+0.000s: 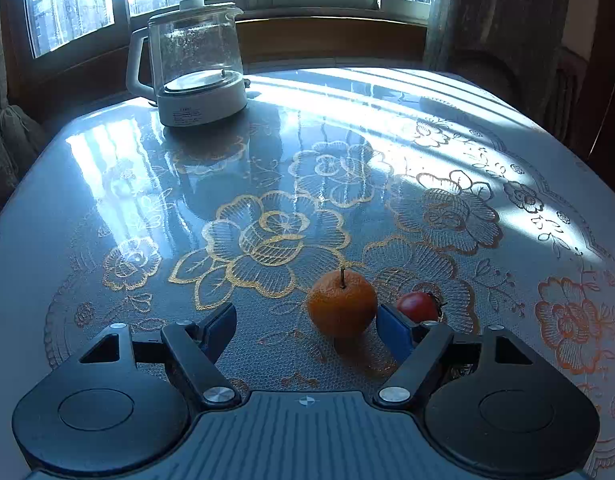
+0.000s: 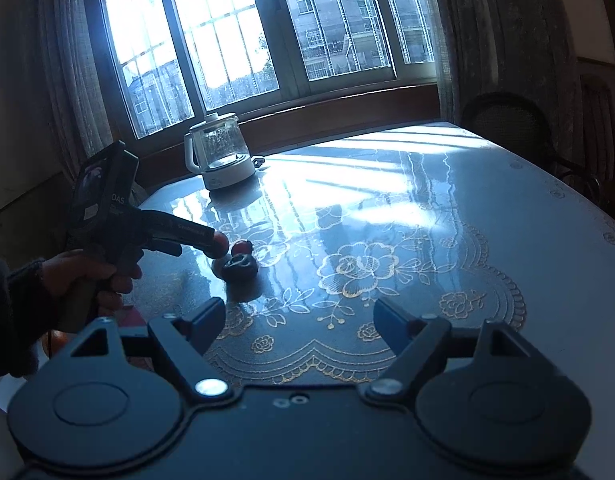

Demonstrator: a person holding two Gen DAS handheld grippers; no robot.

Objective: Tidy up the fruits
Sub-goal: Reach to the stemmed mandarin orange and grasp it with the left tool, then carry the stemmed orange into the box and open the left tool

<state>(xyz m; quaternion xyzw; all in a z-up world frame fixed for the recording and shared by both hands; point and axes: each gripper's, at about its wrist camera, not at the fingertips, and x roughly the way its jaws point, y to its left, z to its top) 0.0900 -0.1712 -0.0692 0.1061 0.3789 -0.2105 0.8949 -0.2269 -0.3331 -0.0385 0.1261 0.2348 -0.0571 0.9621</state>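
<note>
An orange mandarin (image 1: 342, 304) with a short stem rests on the glossy flowered table (image 1: 107, 184). It sits between the fingers of my left gripper (image 1: 307, 330), close against the right blue pad (image 1: 393, 330) and well clear of the left pad, so the jaws stand open. A small red fruit (image 1: 417, 306) lies just beyond that right finger. In the right wrist view, a hand (image 2: 79, 276) holds the left gripper low over the two fruits, with the red fruit (image 2: 242, 247) beside its tip. My right gripper (image 2: 299, 326) hovers open over the table's near edge, with nothing between its fingers.
A glass kettle (image 1: 195, 68) on a white base stands at the table's far left, by the window. A dark chair (image 2: 507, 128) sits at the far right side. Curtains hang at both sides. Sunlight glares across the far half of the table (image 2: 507, 240).
</note>
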